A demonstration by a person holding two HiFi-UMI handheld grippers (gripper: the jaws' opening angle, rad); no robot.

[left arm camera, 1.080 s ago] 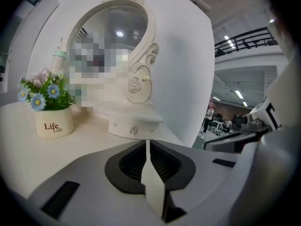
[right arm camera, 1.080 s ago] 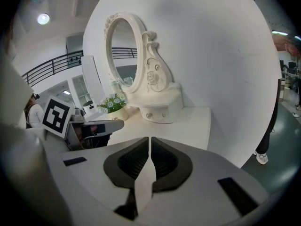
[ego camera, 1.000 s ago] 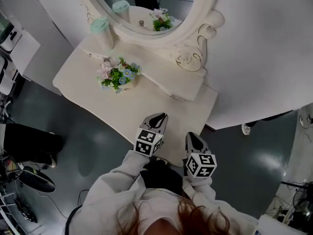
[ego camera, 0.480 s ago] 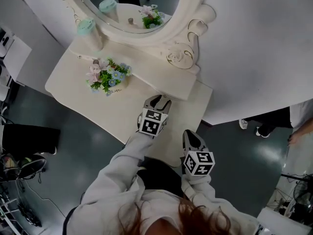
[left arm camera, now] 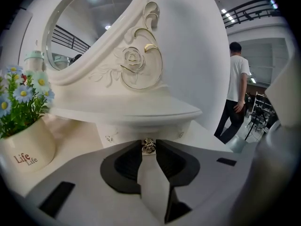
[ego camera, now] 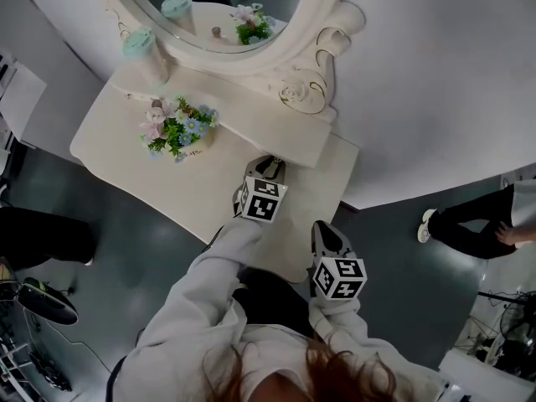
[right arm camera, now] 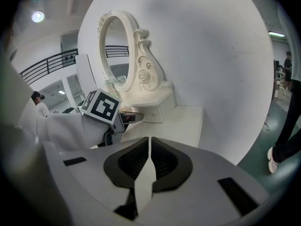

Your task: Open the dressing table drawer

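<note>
Head view. One cream dressing table, its tabletop [ego camera: 117, 145] against a white wall, dark floor open along its near and left edges. One oval mirror [ego camera: 209, 7], one flower pot [ego camera: 177, 128], one teal-capped bottle [ego camera: 141, 53]; pot and bottle show again as reflections. Raised shelf [ego camera: 268, 124] under the mirror overhangs the drawer, so the drawer front is hard to make out from above. Left tool [ego camera: 269, 167] reaches in under the shelf's near edge. Right tool [ego camera: 324, 229] hangs over the tabletop's near right corner, well apart from the shelf. A bystander's legs [ego camera: 465, 224] are cut off at the right edge.

Left gripper view. Jaws are closed down on one small metal knob [left arm camera: 148, 146], pinched at their tips. Drawer [left arm camera: 127, 134] sits directly behind, under the shelf overhang, front flush with its frame. Pot just left; bare tabletop to the right. One person [left arm camera: 236, 88] stands far off, back turned.

Right gripper view. Jaws are pressed together, nothing between. Bare tabletop ahead, wall close on the right. Left tool's marker cube [right arm camera: 102, 106] is at the drawer [right arm camera: 153, 113]; the knob is hidden behind it.
</note>
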